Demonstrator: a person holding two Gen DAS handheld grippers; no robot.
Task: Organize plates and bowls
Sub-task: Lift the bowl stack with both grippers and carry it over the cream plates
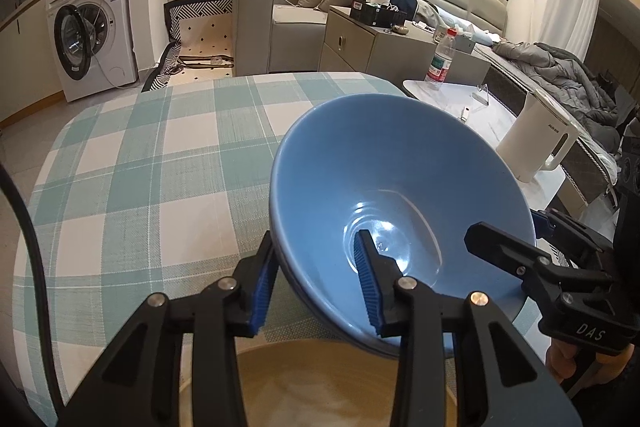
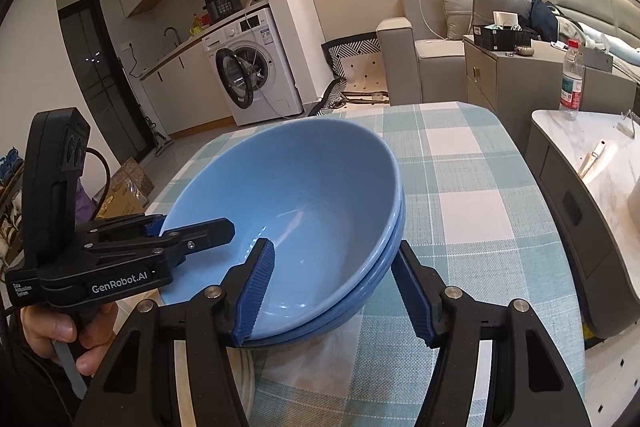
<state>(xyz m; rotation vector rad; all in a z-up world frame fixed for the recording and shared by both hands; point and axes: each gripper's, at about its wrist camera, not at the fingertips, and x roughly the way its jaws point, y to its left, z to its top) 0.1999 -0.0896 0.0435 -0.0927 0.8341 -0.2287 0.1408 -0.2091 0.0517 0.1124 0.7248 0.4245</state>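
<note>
While both tools work on the same stack, the left hand-held gripper (image 1: 316, 279) has its jaws straddling the near-left rim of the blue bowls (image 1: 400, 187), one ribbed blue pad outside the wall and the other inside the basin; the pads look pressed on the rim. Seen from the right wrist view, the stack is two blue bowls nested one in the other, the upper one's rim sitting just above the lower one's. The right hand-held gripper (image 2: 334, 291) brackets the opposite side of the stack: its left pad lies inside the top bowl against the wall, its right pad close to the outer wall of the lower bowl, and whether that outer pad truly presses I cannot tell.

The bowls are tilted and sit over the near edge of the bench (image 1: 160, 155), which is covered with a teal-and-white checked cloth. A tan plate (image 1: 316, 383) lies at the near edge, just below the bowls. A person's hand (image 2: 60, 335) grips the left tool's handle. Beyond the right edge stands a marble side table (image 2: 592, 135) carrying a water bottle (image 2: 571, 79) and a white kettle (image 1: 538, 143).
</note>
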